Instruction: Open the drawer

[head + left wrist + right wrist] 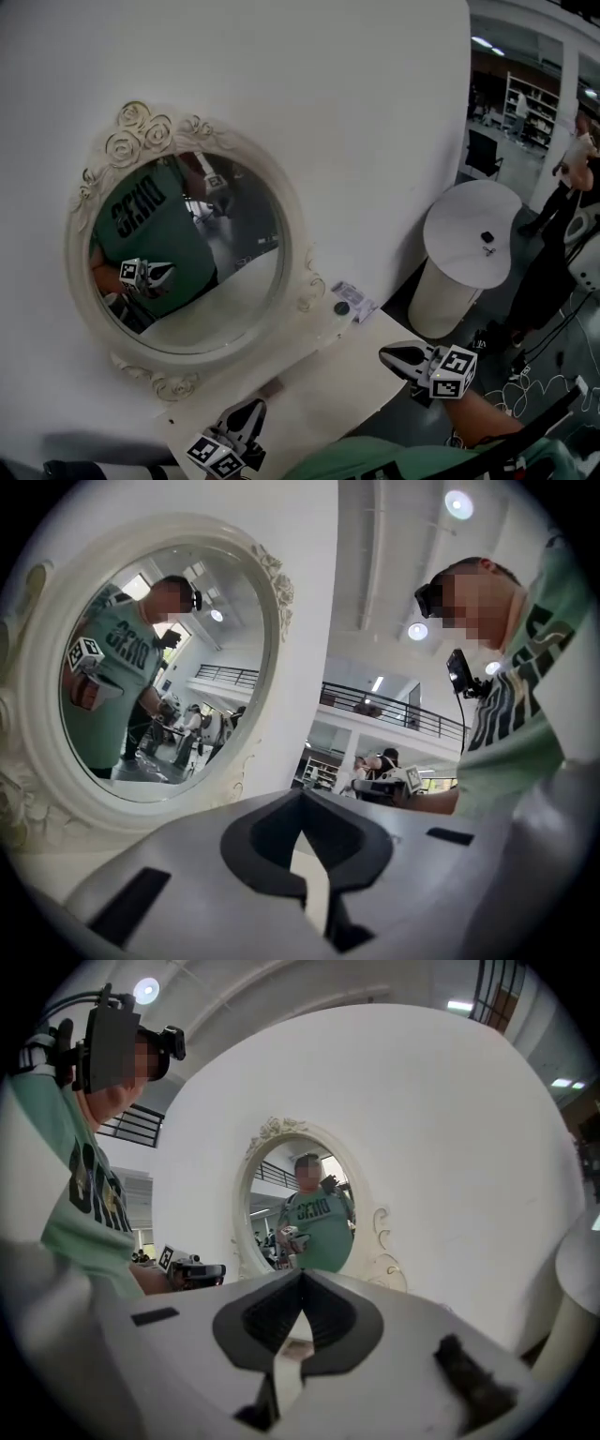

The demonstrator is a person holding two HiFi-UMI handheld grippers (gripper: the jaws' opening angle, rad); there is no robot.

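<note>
tabletop [328,384]: white, flat and smooth; runs from 7 to 4 o'clock in the head view, against the wall
wall [328,112]: white, matte, curved; fills 10 to 1 o'clock
mirror [225,281]: oval glass at 9 o'clock, stands on the back of the tabletop and reflects a person in a green shirt
mirror frame [141,127]: cream, glossy, carved roses on top, scrolls at the sides
left gripper [255,408]: at 7 o'clock over the front edge of the tabletop, grey with dark pads; jaws together, nothing between them
drawer: no view shows it
small dark round item [341,307]: on the tabletop at the mirror's 4 o'clock, beside a pale card [358,300]
right gripper [386,353]: at 4 o'clock over the tabletop's right corner; jaws together, nothing held
round table [464,220]: white, pedestal base, at 3 o'clock, with a small dark object on it
cables [530,386]: white, loose on the dark floor at 4 o'clock
shelves [530,103]: at 2 o'clock, far back
</note>
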